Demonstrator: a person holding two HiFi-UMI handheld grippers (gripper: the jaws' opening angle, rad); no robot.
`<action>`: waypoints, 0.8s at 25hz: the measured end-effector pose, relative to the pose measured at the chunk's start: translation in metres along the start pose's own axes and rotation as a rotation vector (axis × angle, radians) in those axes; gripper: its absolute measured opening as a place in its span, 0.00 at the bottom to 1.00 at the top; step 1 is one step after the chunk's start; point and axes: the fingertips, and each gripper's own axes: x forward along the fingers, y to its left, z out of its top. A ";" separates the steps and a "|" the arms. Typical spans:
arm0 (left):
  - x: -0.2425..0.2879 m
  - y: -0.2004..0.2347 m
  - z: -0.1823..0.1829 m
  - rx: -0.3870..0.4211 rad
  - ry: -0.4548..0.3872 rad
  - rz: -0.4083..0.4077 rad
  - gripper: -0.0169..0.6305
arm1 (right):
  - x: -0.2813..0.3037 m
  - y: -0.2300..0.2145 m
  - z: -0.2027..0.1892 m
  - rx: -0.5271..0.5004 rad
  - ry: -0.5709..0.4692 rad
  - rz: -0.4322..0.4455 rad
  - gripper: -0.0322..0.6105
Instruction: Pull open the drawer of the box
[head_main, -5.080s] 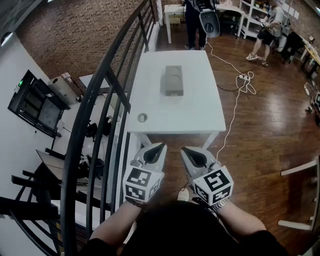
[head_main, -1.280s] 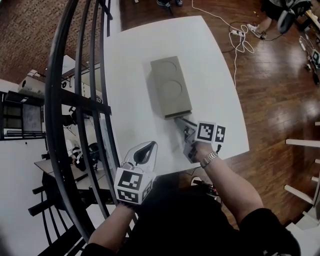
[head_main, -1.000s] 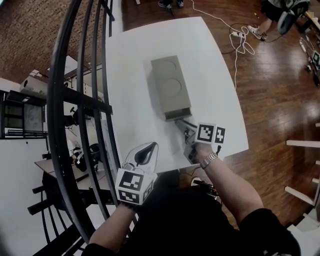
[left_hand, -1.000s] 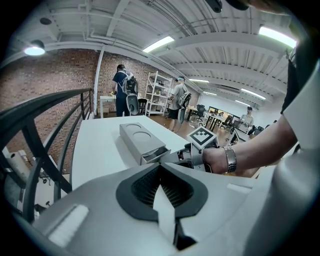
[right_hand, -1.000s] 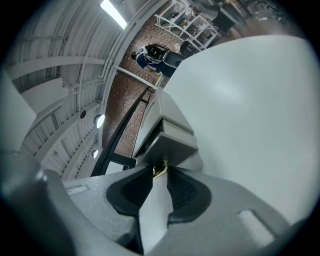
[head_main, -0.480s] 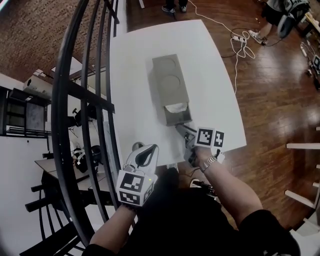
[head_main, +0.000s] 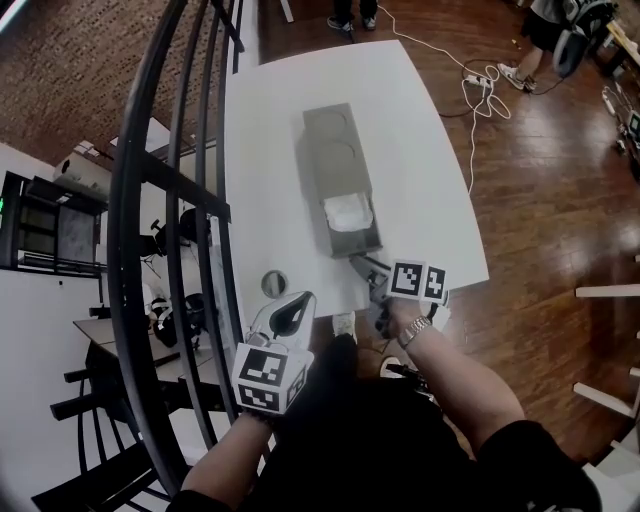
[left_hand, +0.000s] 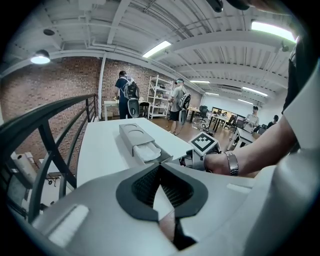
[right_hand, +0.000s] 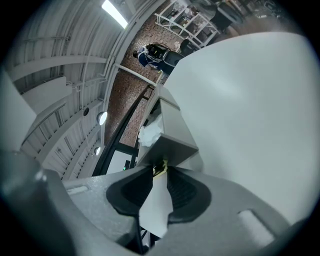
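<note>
White counter (head_main: 425, 120) holds the grey box (head_main: 332, 150), drawer (head_main: 352, 228) partly out. Right tongs (head_main: 358, 262) pinch its small front tab (right_hand: 160, 167), the only handhold; left tongs (head_main: 305, 297) sit closed, empty. Light box probably slides.

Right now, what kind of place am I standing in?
Probably a workshop or lab on a mezzanine: brick wall, white shelving racks, wood floor, and a black railing overlooking a lower level.
</note>
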 end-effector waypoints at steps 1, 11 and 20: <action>-0.002 -0.001 -0.001 0.000 -0.001 0.003 0.05 | -0.002 0.000 -0.003 0.000 0.002 0.001 0.17; -0.019 -0.022 -0.016 -0.003 -0.013 0.031 0.05 | -0.020 -0.005 -0.027 -0.005 0.016 0.015 0.17; -0.033 -0.030 -0.021 -0.012 -0.034 0.058 0.05 | -0.028 -0.006 -0.040 -0.017 0.031 0.012 0.17</action>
